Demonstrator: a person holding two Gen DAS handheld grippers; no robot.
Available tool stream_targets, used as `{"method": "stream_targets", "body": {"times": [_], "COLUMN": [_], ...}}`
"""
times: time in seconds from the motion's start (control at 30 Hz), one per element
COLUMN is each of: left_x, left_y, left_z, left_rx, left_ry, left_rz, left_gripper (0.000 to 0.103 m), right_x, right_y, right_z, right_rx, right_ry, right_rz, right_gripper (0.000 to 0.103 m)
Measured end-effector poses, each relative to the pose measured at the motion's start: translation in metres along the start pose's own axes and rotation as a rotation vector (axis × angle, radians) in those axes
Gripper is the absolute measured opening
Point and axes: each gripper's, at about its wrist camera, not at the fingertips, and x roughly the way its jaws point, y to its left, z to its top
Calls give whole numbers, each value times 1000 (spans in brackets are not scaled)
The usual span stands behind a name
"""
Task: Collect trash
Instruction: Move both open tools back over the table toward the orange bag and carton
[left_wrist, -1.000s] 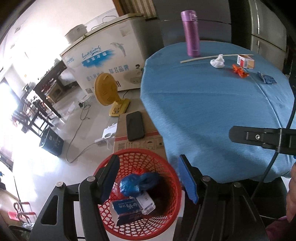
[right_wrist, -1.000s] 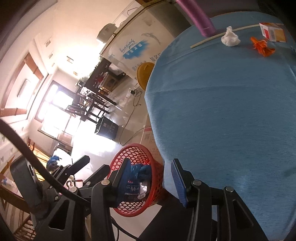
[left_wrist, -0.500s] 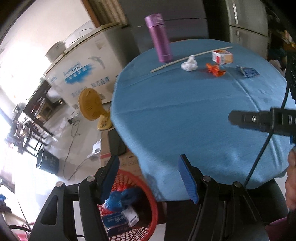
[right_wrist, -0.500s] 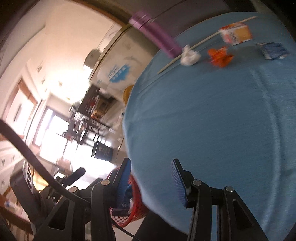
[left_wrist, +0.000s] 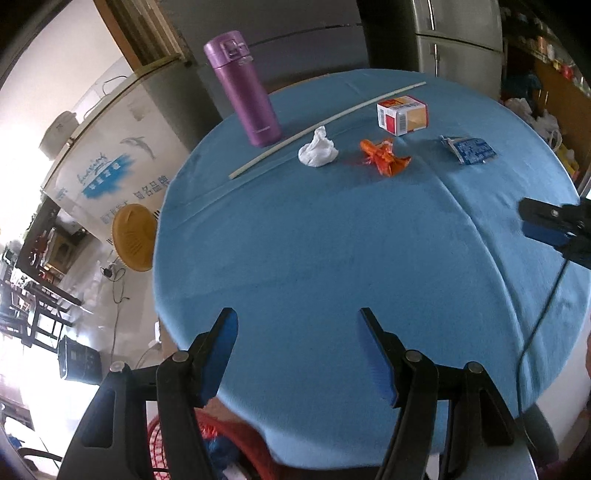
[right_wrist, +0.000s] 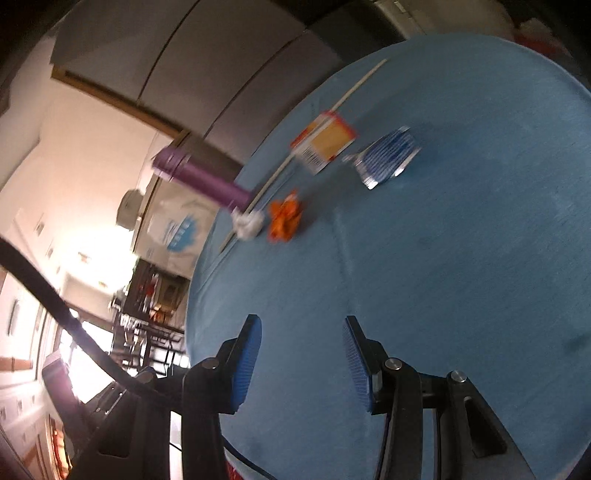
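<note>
Two hand-held tools, black frames and blue pads

The left tool (left_wrist: 297, 354) has two black plastic arms, each fastened with a round silver screw and tipped with a ribbed blue pad (left_wrist: 376, 363). The right tool (right_wrist: 301, 363) is built alike, with silver screws and ridged blue pads (right_wrist: 245, 363); a thick black cable (right_wrist: 55, 299) curves across the left of its view.

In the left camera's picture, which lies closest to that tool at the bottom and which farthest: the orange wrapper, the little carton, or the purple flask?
From the left tool, which is open and empty:
1. Orange wrapper, mid-table, nearest.
2. Little carton, behind it, slightly right.
3. Purple flask, far-left edge. The carton and the flask are nearly level, so their order is uncertain.
</note>
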Motion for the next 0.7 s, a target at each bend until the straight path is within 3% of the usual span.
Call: {"method": "stream_targets", "body": {"times": [0.23,0.3,0.43,0.53,0.6,0.7], "left_x": [25,30,37,42,47,53], "left_y": [-13,-18,-24,-21,-18,-14], "left_z": [47,56,72,83,92,105], "left_rx": [-16,-15,-11,-32,-47,-59], "left_ry": [35,38,48,66,73,78], "left_rz": [-103,-122,-157,-190,-204,-209], "left_gripper": [67,67,67,67,67,67], "right_x": [-4,2,20,23,21,27], "right_y": [-27,-32,-48,-60,-57,-40], "right_z": [39,53,78,97,106,117], "right_rx": [74,93,172,217,180,63], "right_ry": [-46,-51,-38,-78,-116,-140], "right_rz": [-38,-47,-40,-130,-181,-280], "right_gripper": [49,56,56,59,66,69]}}
